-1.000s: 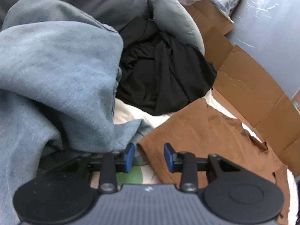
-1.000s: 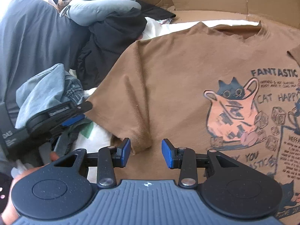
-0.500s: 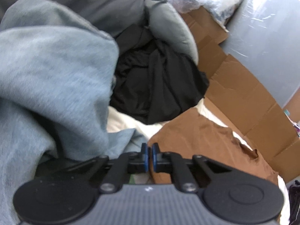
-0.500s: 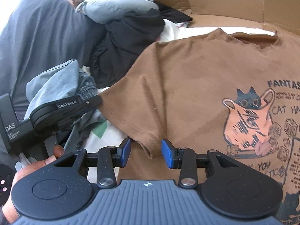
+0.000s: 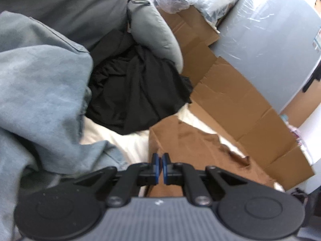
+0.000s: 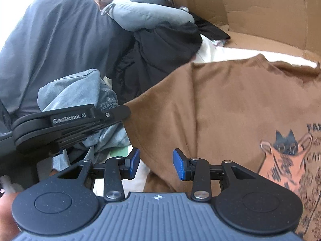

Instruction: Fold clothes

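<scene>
Cardboard box (image 6: 260,10) behind brown T-shirt (image 6: 230,104), contents unseen. Shirt flat, cat print up. Left gripper (image 5: 160,167) pinching sleeve corner; right gripper (image 6: 156,163) wide, over hem.

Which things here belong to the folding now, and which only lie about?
In the job: brown T-shirt, left gripper shut on its sleeve, right gripper open.
Lying about: black garment, blue garment, grey pillow, cardboard.
</scene>
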`<act>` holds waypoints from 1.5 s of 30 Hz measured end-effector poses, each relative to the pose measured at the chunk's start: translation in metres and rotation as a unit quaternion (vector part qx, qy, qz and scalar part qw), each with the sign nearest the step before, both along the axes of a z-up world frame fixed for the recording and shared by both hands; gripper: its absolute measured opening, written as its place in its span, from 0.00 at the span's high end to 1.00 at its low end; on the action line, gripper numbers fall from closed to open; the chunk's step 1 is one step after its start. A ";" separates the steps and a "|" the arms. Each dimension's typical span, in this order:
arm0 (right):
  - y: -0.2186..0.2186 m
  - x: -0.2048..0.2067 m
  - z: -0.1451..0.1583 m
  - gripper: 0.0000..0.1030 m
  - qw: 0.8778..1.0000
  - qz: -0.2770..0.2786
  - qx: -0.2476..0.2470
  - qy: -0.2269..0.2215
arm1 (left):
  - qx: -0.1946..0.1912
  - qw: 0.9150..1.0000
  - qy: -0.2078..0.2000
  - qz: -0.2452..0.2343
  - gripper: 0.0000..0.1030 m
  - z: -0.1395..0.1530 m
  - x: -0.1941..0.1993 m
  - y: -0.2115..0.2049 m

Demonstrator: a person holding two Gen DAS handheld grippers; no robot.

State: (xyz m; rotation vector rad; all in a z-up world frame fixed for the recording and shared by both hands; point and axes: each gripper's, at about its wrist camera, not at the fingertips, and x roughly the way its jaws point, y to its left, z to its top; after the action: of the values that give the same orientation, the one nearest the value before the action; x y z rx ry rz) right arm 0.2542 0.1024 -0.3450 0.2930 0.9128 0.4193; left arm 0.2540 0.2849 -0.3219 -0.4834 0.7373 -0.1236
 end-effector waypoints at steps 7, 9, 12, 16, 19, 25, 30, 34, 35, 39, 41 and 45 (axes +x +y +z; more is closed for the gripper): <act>0.002 0.009 0.011 0.58 0.999 0.024 -0.003 -0.032 | -0.023 0.999 -0.003 -0.042 0.96 0.016 0.005 -0.024; 0.002 0.012 0.013 0.58 0.999 0.027 -0.007 -0.041 | -0.034 0.998 -0.003 -0.051 0.96 0.018 0.006 -0.029; -0.001 0.018 0.012 0.58 0.999 0.020 -0.014 -0.046 | -0.048 0.997 0.001 -0.058 0.96 0.018 0.011 -0.035; -0.003 0.026 0.007 0.74 0.998 0.022 -0.027 -0.051 | -0.061 0.996 0.001 -0.063 0.96 0.019 0.015 -0.038; -0.006 0.030 0.005 0.85 0.998 0.019 -0.019 -0.050 | -0.064 0.996 0.005 -0.065 0.96 0.018 0.020 -0.039; -0.013 0.034 0.006 0.98 0.998 0.017 -0.021 -0.057 | -0.057 0.996 0.013 -0.072 0.93 0.017 0.026 -0.042; -0.025 0.039 0.006 0.99 0.998 0.007 -0.030 -0.055 | -0.040 0.997 0.019 -0.058 0.72 0.018 0.036 -0.037; -0.036 0.044 0.007 0.99 0.998 -0.004 -0.034 -0.054 | -0.007 0.998 0.022 -0.062 0.62 0.014 0.052 -0.034; -0.038 0.045 0.007 0.99 0.998 -0.007 -0.035 -0.054 | 0.001 0.998 0.026 -0.061 0.62 0.012 0.056 -0.032; -0.049 0.049 0.008 0.99 0.998 -0.018 -0.042 -0.054 | 0.026 0.997 0.040 -0.058 0.60 0.006 0.074 -0.028; -0.054 0.051 0.006 0.99 0.997 -0.025 -0.044 -0.051 | 0.040 0.996 0.044 -0.065 0.57 0.006 0.085 -0.029; -0.067 0.055 0.002 0.99 0.997 -0.042 -0.045 -0.040 | 0.064 0.993 0.051 -0.084 0.57 0.006 0.110 -0.036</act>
State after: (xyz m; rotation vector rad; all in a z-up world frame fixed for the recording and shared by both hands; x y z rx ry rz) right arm 0.3096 0.0358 -0.3433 0.2294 0.8364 0.3098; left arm 0.3645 0.2486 -0.3159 -0.3068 0.8798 -0.2092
